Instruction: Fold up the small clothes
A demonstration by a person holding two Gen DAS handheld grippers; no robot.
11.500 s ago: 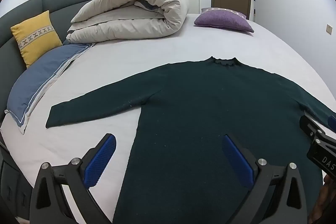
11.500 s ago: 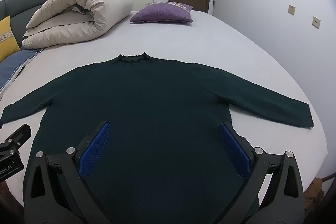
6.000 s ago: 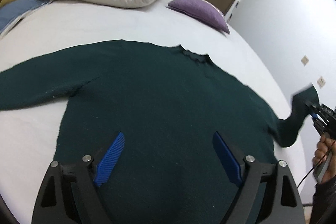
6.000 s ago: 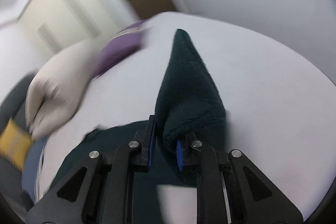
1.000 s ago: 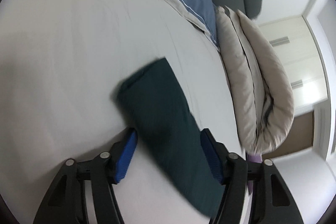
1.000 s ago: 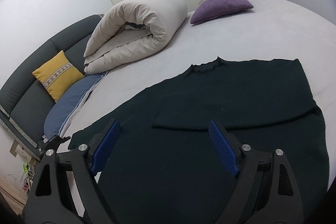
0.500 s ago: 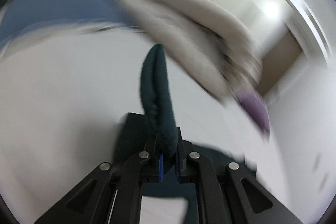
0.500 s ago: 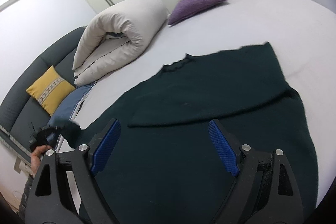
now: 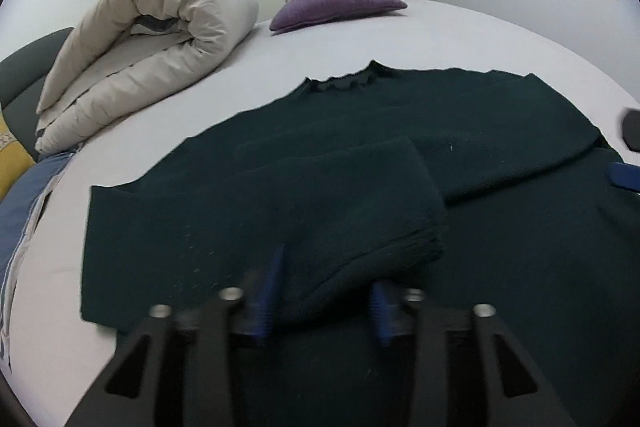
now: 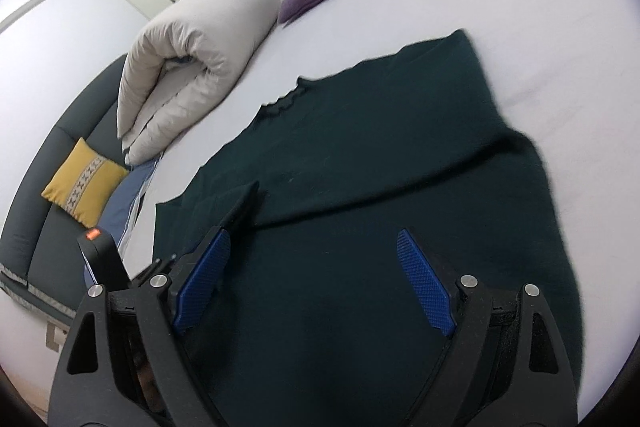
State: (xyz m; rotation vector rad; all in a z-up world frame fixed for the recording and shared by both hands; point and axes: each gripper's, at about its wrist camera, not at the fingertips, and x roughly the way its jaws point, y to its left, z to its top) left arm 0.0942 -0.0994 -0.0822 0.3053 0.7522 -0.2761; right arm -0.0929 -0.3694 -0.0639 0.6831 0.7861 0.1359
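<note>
A dark green sweater (image 9: 500, 267) lies flat on the white bed (image 9: 460, 31), collar away from me, with both sleeves folded across its body. The left sleeve's cuff (image 9: 360, 203) lies on the chest, right in front of my left gripper (image 9: 326, 291). That gripper's blue pads stand a little apart on either side of the cuff's near edge and are blurred. My right gripper (image 10: 314, 287) is wide open and empty above the sweater (image 10: 360, 187) near its hem. The left gripper's body shows at the left in the right wrist view.
A rolled beige duvet (image 9: 152, 39) lies at the back left of the bed, a purple pillow (image 9: 336, 3) at the back. A yellow cushion (image 10: 84, 183) and a blue pillow (image 9: 20, 195) lie at the left by the grey headboard. Wardrobes and a door stand behind.
My left gripper carried the left sleeve over from the bed's left side, laid it across the sweater's chest, and its jaws have parted. My right gripper stayed open over the sweater.
</note>
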